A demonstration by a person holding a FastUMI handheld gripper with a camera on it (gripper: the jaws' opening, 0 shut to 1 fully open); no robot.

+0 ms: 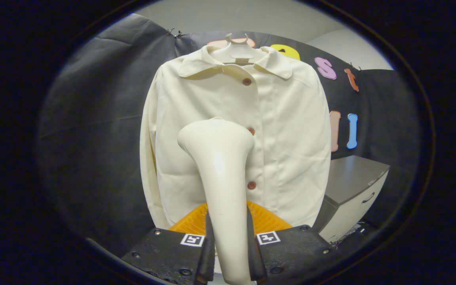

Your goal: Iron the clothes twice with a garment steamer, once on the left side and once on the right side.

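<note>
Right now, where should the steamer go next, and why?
Probably ease forward onto the shirt's left half. The tool is shut on the steamer, whose head sits near the button line and does not clearly touch the cloth.

**Surfaces and materials, as seen from the gripper**

Garment steamer (pixel 220 166): smooth, glossy plastic with a soft highlight down its neck, clamped between the jaws of the gripper (pixel 230 253). Shirt (pixel 283 130): matt woven cloth, lightly creased; buttons (pixel 247 82) semi-gloss, plastic-looking. Hanger (pixel 236 53), at 12 o'clock of the shirt: matt plastic. Cabinet (pixel 350 186), at 4 o'clock: smooth satin panels. Ribbed orange piece (pixel 267 219) behind the jaws: plastic.
</note>
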